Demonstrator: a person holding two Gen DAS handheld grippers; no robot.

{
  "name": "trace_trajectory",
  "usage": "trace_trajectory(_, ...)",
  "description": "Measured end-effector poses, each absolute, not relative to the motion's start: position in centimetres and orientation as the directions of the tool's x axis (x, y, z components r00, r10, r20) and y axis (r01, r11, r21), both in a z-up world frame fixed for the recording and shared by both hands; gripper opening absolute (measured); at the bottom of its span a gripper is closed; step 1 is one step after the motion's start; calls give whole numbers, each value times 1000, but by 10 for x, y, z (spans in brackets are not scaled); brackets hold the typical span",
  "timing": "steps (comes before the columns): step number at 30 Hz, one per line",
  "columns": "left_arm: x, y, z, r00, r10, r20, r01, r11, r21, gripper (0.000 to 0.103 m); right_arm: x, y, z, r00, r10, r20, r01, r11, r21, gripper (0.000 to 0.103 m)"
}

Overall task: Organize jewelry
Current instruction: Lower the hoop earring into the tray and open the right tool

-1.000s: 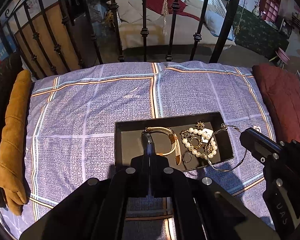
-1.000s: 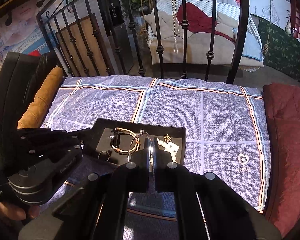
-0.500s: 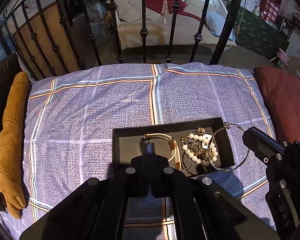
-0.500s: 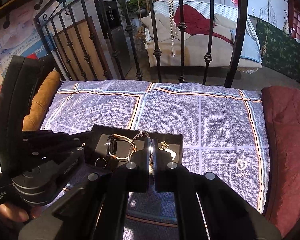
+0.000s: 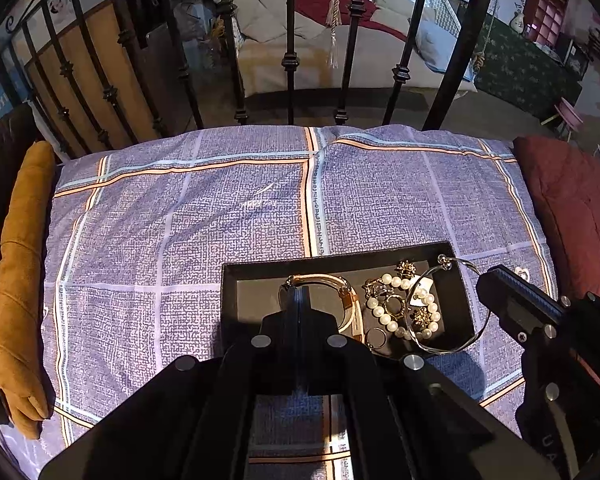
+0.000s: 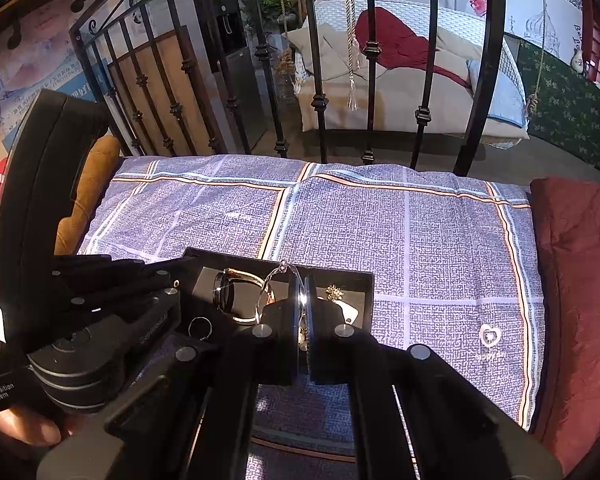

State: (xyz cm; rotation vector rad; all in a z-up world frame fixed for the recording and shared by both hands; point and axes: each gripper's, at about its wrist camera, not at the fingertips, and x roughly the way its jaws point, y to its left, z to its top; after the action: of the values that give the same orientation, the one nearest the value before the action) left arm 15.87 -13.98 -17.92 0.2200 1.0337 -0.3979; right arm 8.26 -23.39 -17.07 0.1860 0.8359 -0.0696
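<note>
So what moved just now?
The right gripper, its fingers shut on the silver bangle, carried it a little further left over the black tray. Both cameras crept closer to the tray. Nothing was let go. The left gripper stays shut by the gold bangle, and the pearls lie as before.

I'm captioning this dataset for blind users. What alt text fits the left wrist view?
A shut left gripper points at a black tray of jewelry on a purple plaid bedspread: gold bangle, pearl bracelet, small ring. A thin silver bangle overhangs the tray's right edge beside the right gripper.
</note>
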Motion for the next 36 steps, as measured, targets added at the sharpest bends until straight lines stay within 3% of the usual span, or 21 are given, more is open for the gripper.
trace_trajectory(36, 171, -141, -185, 441, -218, -871, 415, 910, -18, 0, 94, -233, -177, 653, -15, -757, 147, 983, 108, 3)
